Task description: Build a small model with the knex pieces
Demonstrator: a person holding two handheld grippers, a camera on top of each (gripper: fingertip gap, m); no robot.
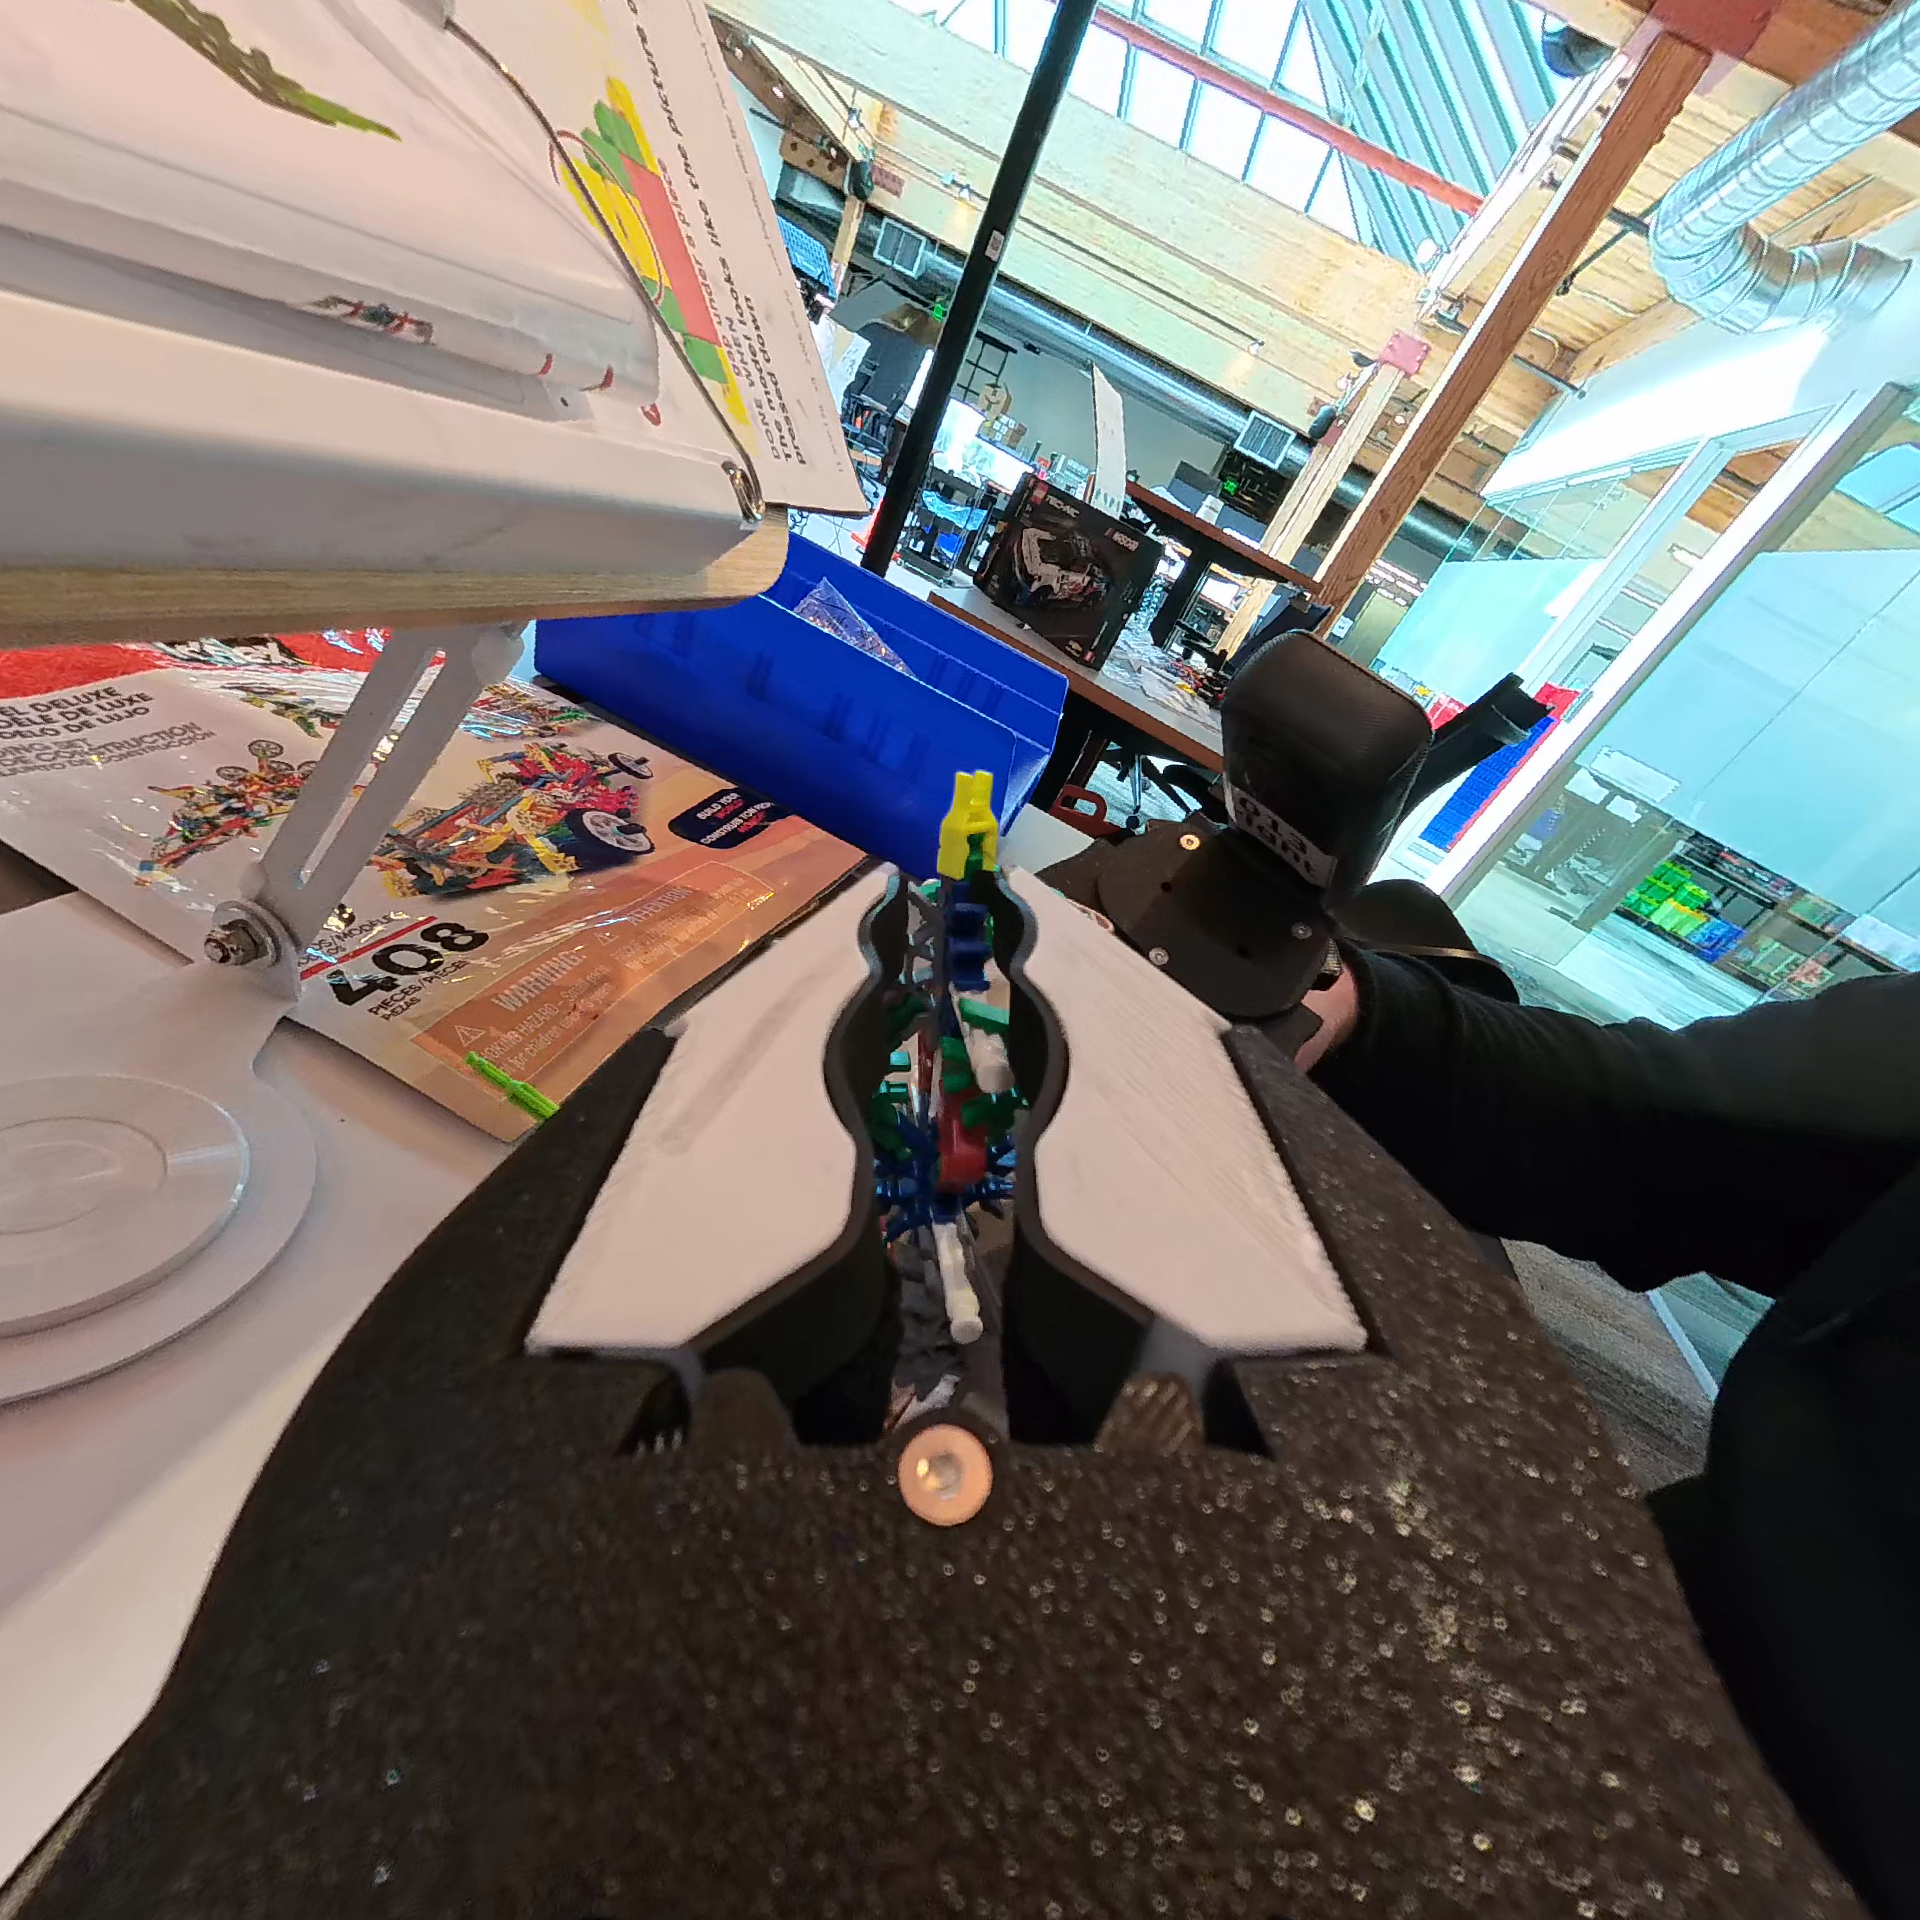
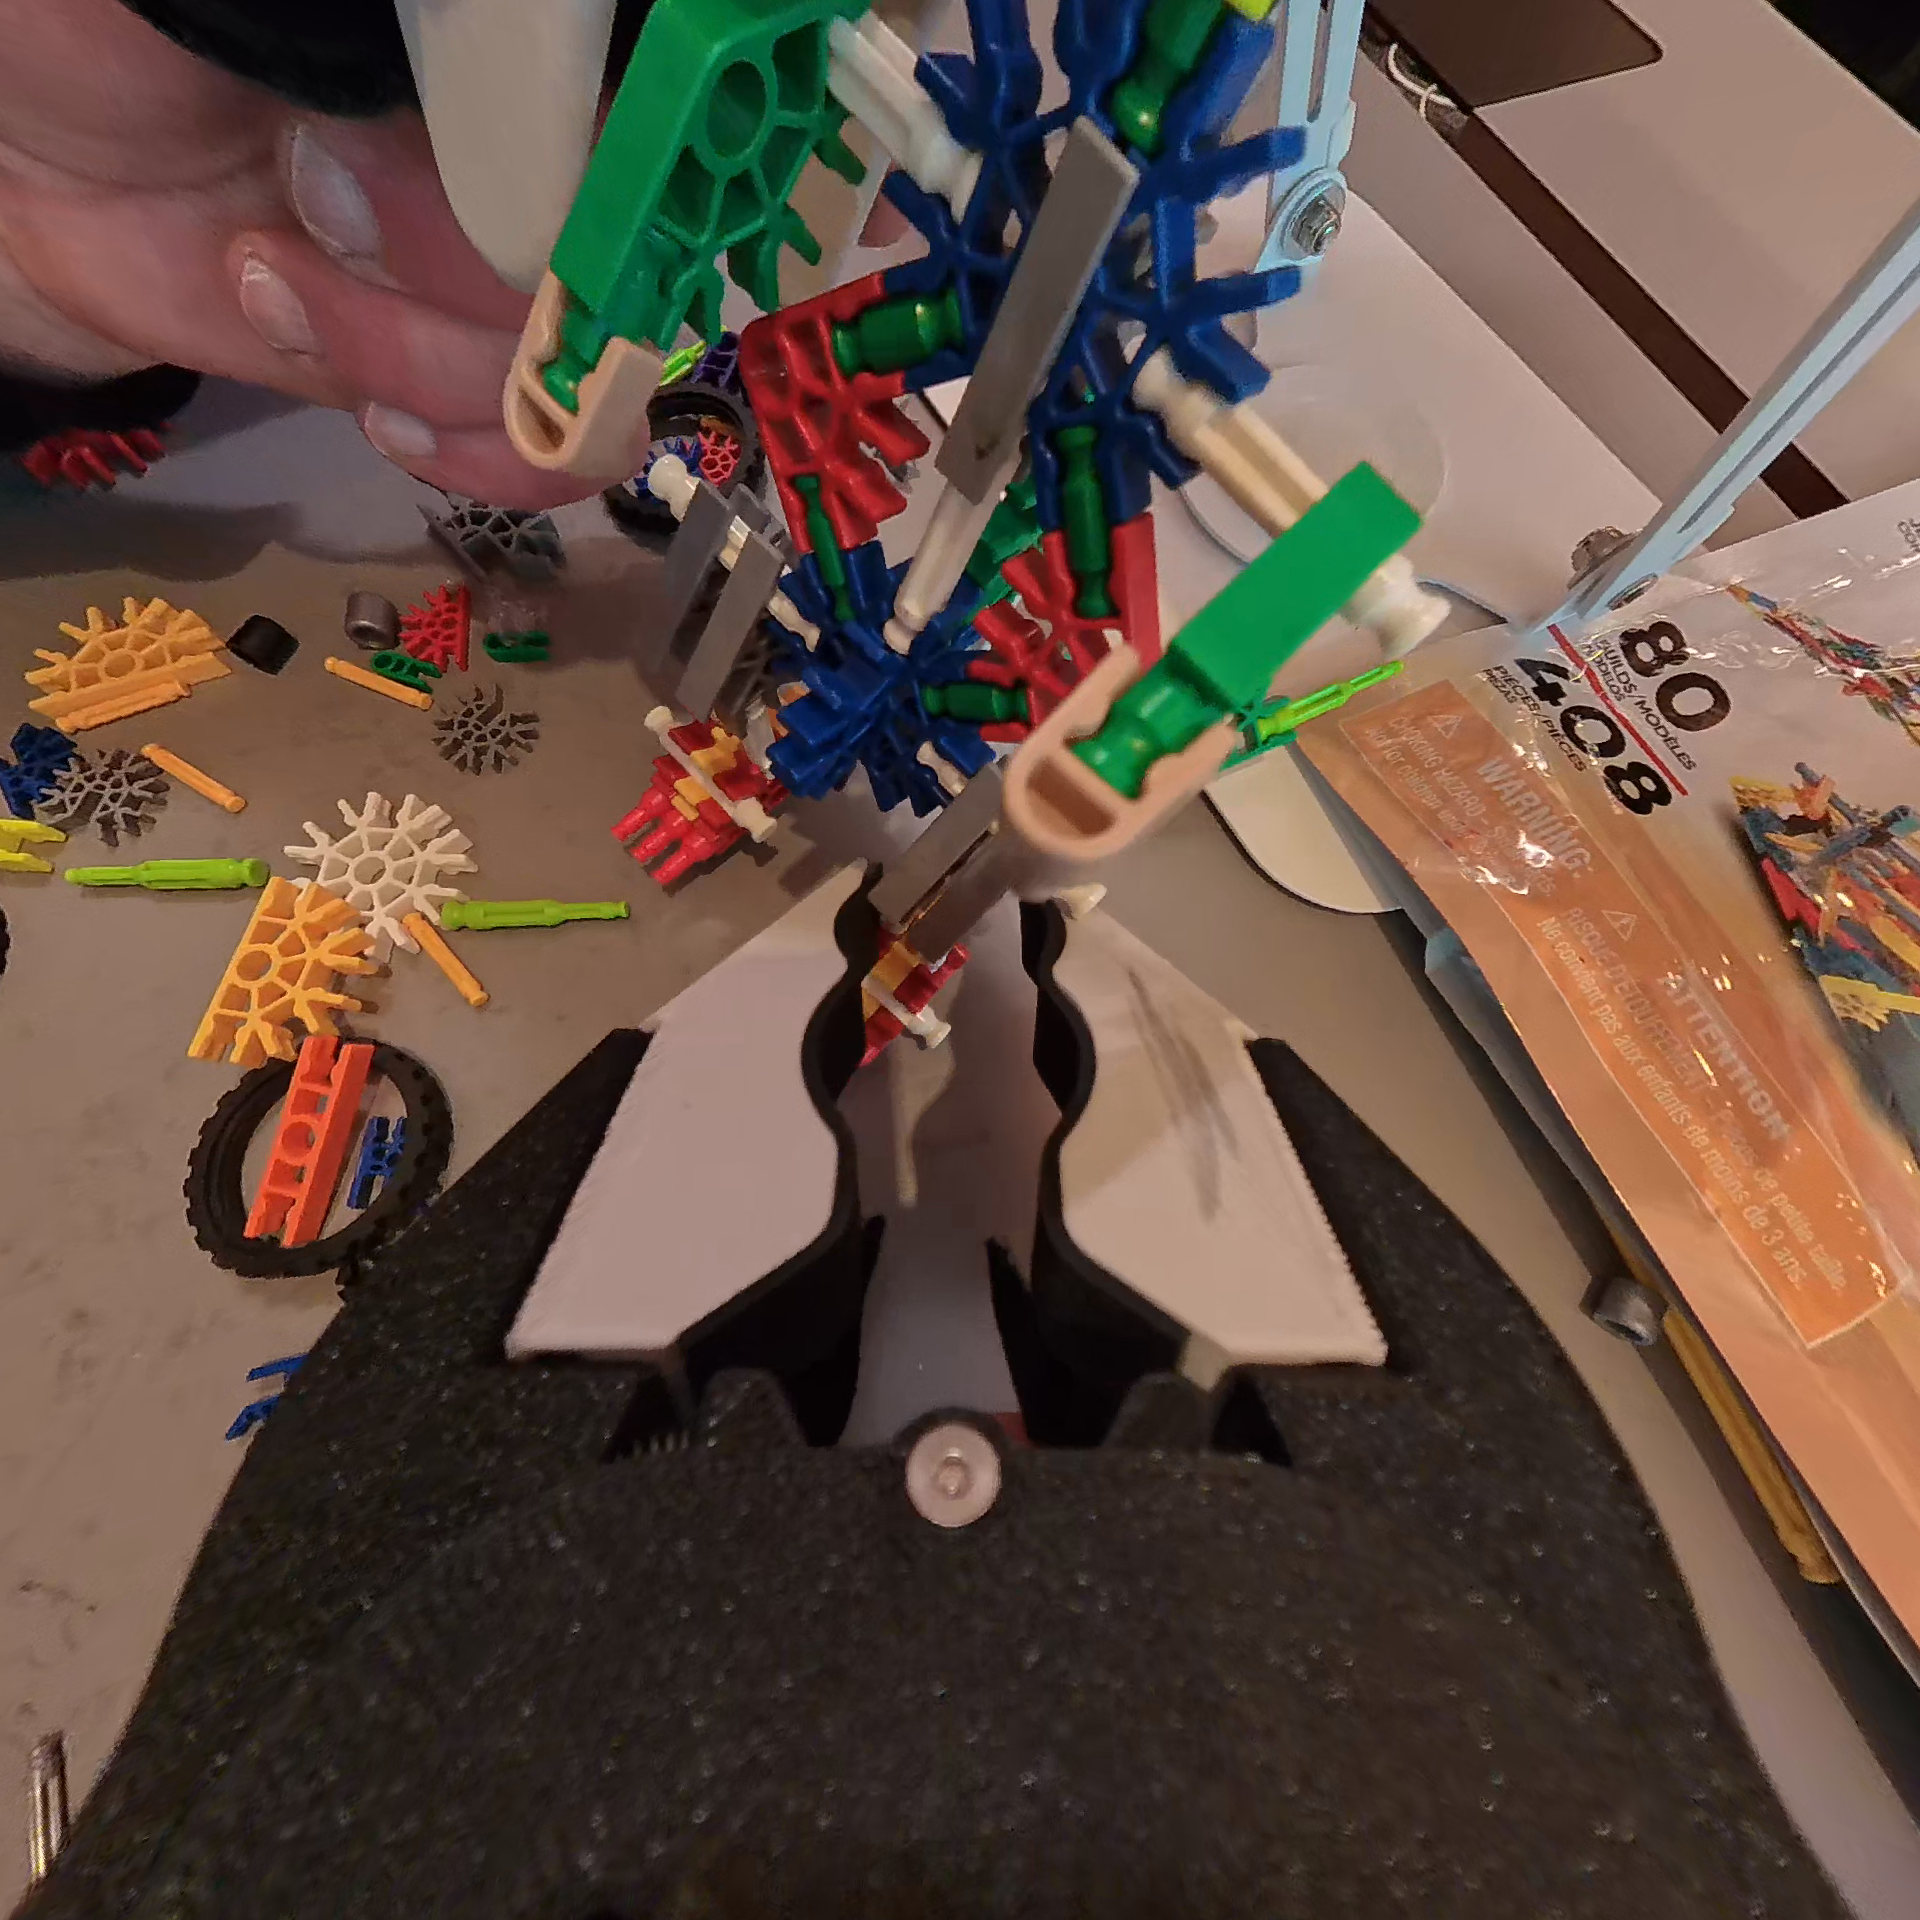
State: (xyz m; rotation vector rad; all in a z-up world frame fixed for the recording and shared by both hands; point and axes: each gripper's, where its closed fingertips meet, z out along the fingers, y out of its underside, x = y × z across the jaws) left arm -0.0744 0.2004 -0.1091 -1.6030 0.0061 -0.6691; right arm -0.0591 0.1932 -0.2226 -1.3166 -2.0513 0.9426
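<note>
Left gripper [image 1: 948, 904] clamps the rod-and-connector model [image 1: 951, 1081], which runs lengthwise between its fingers.
Right gripper [image 2: 940, 925], jaws parted, sits just under the model's lower tip; loose pieces [image 2: 312, 831] left.

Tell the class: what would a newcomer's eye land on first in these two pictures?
The multicoloured rod-and-connector model fills the top centre of the right wrist view, above the right gripper, a hand at its left. Loose pieces litter the table at left. In the left wrist view, the left gripper clamps the model.
</note>
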